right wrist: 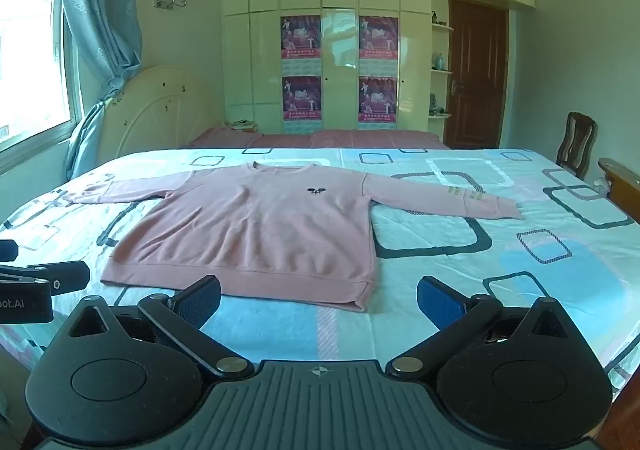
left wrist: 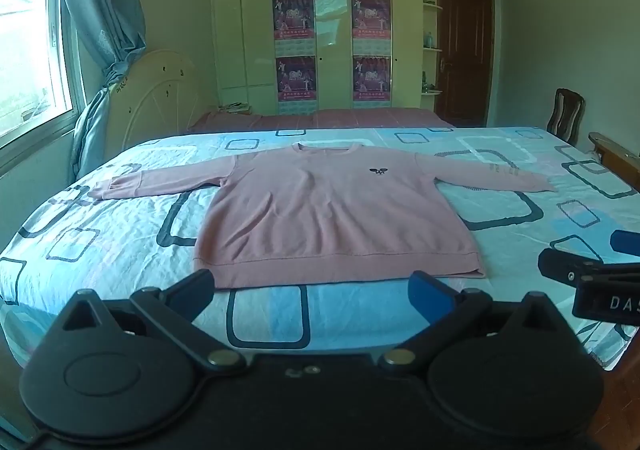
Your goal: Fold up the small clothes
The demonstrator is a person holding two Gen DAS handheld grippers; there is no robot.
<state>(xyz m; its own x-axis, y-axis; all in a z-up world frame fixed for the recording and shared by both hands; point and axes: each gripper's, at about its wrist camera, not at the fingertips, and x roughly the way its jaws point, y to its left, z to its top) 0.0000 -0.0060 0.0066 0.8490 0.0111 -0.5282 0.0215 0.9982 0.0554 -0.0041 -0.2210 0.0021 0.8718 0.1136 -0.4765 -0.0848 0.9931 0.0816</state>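
Note:
A pink long-sleeved sweater (left wrist: 332,209) lies flat and face up on the bed, both sleeves spread sideways, collar toward the far side, a small dark emblem on the chest. In the right wrist view the same sweater (right wrist: 256,230) sits left of centre. My left gripper (left wrist: 312,294) hovers open just short of the hem, nothing between its fingers. My right gripper (right wrist: 318,300) is open too, near the hem's right corner, empty. The right gripper (left wrist: 592,262) shows at the right edge of the left wrist view; the left gripper (right wrist: 36,278) shows at the left edge of the right wrist view.
The bed sheet (left wrist: 520,234) is light blue with dark square outlines. Behind it stand a second bed with a pink cover (left wrist: 320,117), a cream wardrobe with posters (left wrist: 332,49), a brown door (left wrist: 464,53) and a wooden chair (left wrist: 564,113). A window with a blue curtain (left wrist: 100,9) is at the left.

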